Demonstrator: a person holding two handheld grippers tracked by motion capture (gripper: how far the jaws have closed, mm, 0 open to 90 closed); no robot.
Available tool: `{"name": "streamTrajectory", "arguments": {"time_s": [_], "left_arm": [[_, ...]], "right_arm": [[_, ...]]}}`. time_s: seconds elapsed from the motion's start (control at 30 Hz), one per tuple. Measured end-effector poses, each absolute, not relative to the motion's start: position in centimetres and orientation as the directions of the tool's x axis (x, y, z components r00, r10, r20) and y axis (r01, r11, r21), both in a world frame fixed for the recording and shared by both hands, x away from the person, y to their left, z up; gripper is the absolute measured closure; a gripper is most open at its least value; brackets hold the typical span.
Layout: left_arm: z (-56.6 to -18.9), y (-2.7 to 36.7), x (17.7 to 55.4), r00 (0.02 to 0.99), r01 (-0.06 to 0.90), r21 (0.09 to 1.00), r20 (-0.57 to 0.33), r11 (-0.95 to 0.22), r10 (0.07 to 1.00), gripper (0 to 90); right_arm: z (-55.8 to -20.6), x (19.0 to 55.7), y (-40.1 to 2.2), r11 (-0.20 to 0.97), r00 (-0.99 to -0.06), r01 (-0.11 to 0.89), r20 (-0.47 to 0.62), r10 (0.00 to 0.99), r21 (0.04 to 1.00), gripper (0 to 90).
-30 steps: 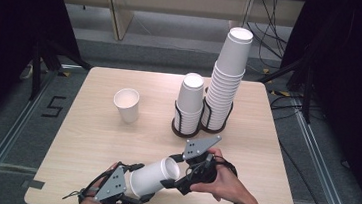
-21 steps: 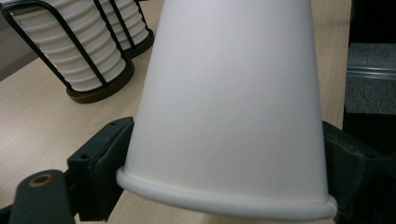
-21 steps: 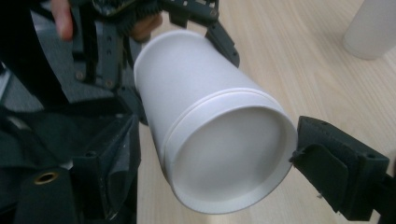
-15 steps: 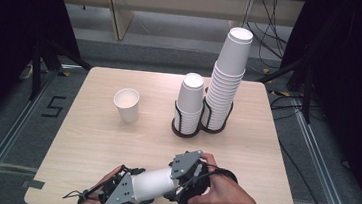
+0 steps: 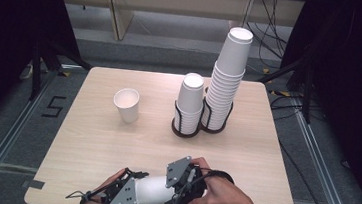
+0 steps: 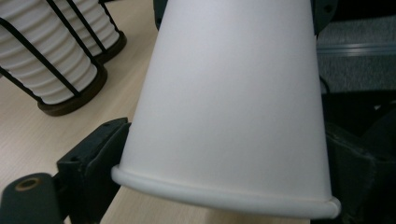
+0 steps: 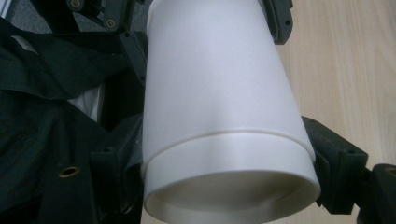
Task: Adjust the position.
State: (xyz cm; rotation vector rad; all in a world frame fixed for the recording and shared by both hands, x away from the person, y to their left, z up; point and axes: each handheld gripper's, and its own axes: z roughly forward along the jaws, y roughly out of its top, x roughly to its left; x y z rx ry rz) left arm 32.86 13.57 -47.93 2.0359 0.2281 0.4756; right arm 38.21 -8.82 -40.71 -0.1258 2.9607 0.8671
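With both hands low at the near table (image 5: 87, 163) edge, I've got a white cup (image 5: 153, 190) lying sideways between my two claws. Left claw (image 5: 131, 203) straddles one end; its jaws have just been opening, cup between them, jaws close beside the wall, can't tell if they press. Right claw (image 5: 181, 182) takes the other end, jaws flanking the cup's sides, which look nested; real clamping I can't tell. Farther back: single upright cup (image 5: 126, 104), short stack (image 5: 189, 103) and tall stack (image 5: 227, 81) in black wire holders, touching side by side.
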Motion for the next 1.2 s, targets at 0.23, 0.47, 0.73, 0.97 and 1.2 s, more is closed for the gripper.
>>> {"name": "streamTrajectory", "arguments": {"time_s": [0.23,0.47,0.73,0.97,1.2], "left_arm": [[-47.5,14.2,32.9,0.913,-0.045,0.913,0.202,-0.406,0.353,8.5],[-47.3,14.4,33.0,0.919,-0.039,0.906,0.198,-0.42,0.341,13.7],[-47.2,14.1,32.9,0.918,-0.013,0.888,0.192,-0.459,0.346,15.5],[-47.3,13.8,32.8,0.926,-0.02,0.872,0.201,-0.488,0.321,15.7],[-47.4,13.6,32.8,0.926,-0.036,0.853,0.225,-0.521,0.304,15.5]], "right_arm": [[-40.6,39.1,-9.8,0.789,-0.994,-0.095,-0.021,-0.104,0.607,24.9],[-40.6,39.1,-10.1,0.789,-0.996,-0.066,0.004,-0.086,0.611,24.7],[-40.3,38.1,-9.6,0.835,-0.994,-0.101,-0.088,-0.063,0.541,21.0],[-40.6,37.4,-8.5,0.88,-0.979,-0.18,-0.171,-0.115,0.439,20.3],[-41.2,37.1,-7.5,0.895,-0.963,-0.242,-0.207,-0.173,0.374,21.8]]}}
